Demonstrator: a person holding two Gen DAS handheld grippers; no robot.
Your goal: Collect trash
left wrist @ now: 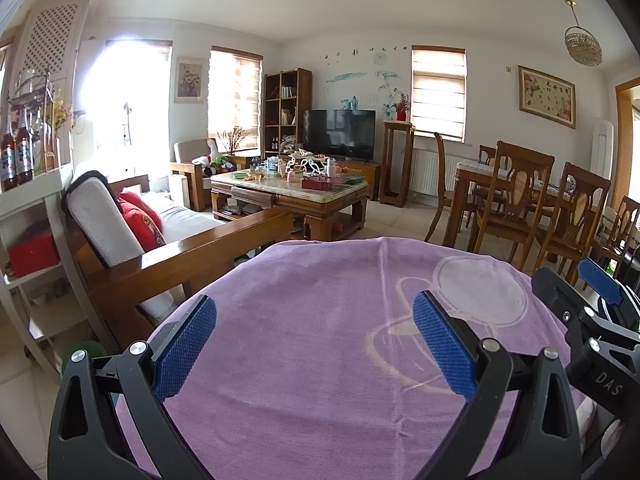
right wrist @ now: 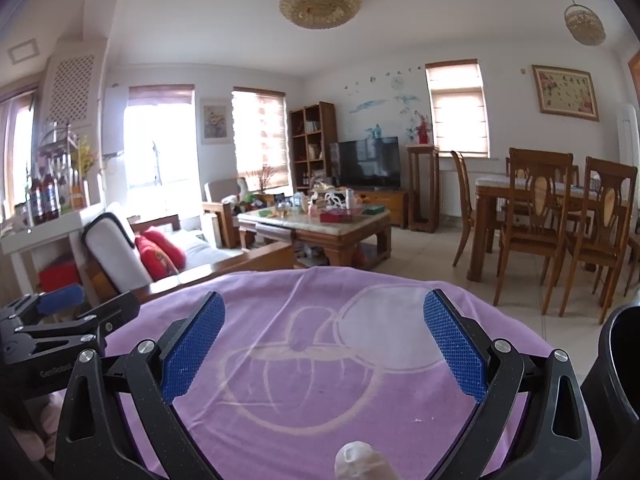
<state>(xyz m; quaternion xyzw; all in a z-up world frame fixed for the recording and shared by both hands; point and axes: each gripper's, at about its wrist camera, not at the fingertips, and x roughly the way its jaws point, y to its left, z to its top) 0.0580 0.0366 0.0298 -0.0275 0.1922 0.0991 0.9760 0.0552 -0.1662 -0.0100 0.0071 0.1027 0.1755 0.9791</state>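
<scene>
Trash collection looks barely begun: left gripper and right gripper jaws wide, empty; crumpled white wad lies on the purple cloth just below the right gripper.

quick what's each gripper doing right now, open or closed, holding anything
Left gripper: open, fingers spread wide, holding nothing, above the purple patterned cloth.
Right gripper: open, holding nothing, above the same cloth.

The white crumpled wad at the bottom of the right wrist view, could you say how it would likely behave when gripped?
The white wad looks like crumpled tissue, so probably very light and soft, squashing between the pads. Lying on the purple cloth, it should hardly roll. The right gripper is open wide enough.
</scene>
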